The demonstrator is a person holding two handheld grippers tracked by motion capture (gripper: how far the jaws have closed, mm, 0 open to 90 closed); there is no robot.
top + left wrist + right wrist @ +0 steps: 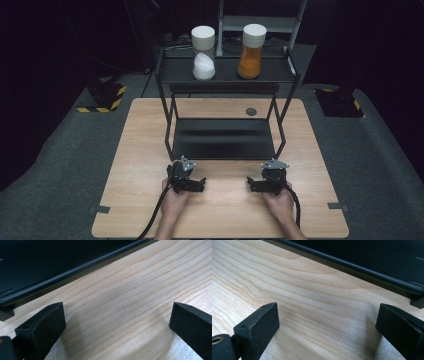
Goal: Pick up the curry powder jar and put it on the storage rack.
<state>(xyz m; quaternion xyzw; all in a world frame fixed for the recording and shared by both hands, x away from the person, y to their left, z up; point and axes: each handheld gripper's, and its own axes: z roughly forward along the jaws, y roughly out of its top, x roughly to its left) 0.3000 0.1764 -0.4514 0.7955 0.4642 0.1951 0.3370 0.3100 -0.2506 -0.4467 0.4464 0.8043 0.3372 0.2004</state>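
Grippers resting wide open and empty on the wooden table (150, 150), left gripper (200, 185) and right gripper (251, 185) facing each other just short of the black rack (222, 140) — probably waiting at the start, nothing grasped yet. Likely calling next for lifting and reaching well ahead and above, to the top shelf, toward the white-powder jar (204, 52) and the orange-powder jar (251, 51). Standing between: the rack's uprights and shelf edge, needing clearing on the way up.
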